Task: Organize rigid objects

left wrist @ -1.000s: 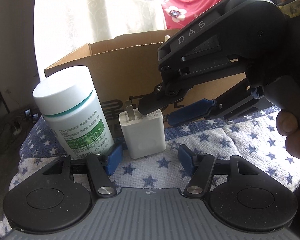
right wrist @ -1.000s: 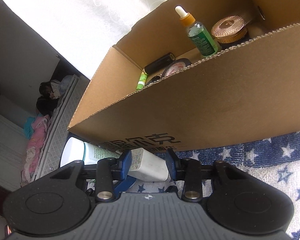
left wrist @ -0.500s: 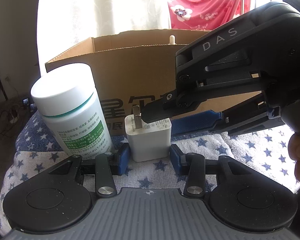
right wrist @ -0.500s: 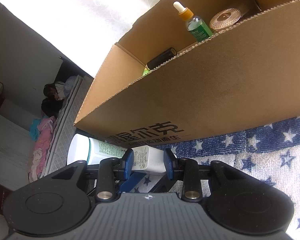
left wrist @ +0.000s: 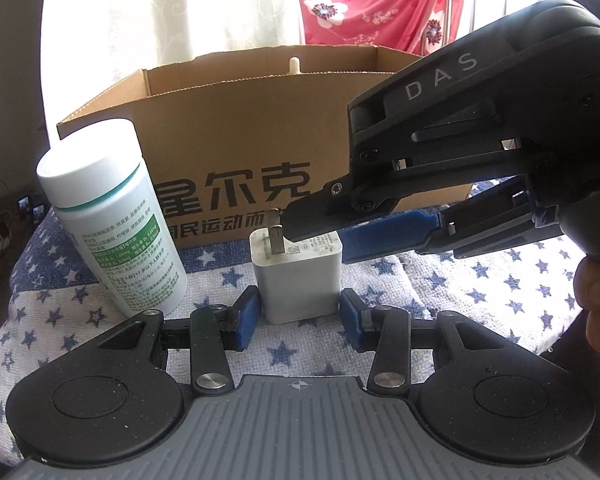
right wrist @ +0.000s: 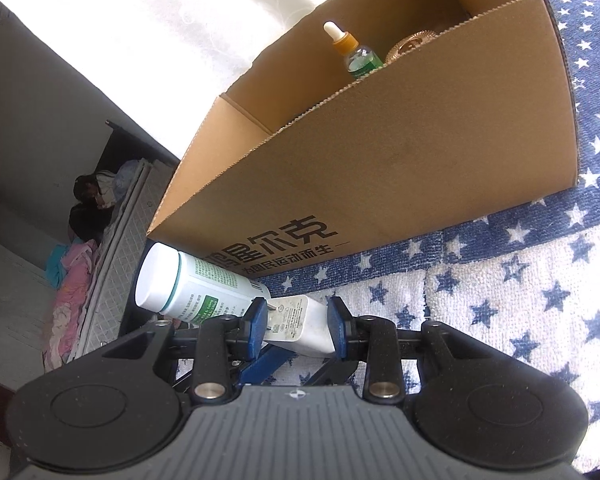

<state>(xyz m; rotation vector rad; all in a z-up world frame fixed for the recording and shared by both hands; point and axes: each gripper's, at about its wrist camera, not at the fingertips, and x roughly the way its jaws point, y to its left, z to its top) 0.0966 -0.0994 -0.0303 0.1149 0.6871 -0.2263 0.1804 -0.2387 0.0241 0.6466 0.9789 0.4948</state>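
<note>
White charger [left wrist: 298, 280] stands prongs-up on the star-print cloth [left wrist: 480, 280], just near of the cardboard box [left wrist: 260, 152], with the white pill bottle [left wrist: 112, 224] upright just to its left. Left gripper [left wrist: 298, 316] jaws have just closed in, blue pads flanking the charger's base, contact unclear; right gripper [right wrist: 296, 328] reaches in from the right, jaws clamped on the charger's top. Dropper bottle [right wrist: 354, 54] stands inside the box

One charger [left wrist: 298, 276], two bottles [left wrist: 116, 220], one box [left wrist: 260, 136]
</note>
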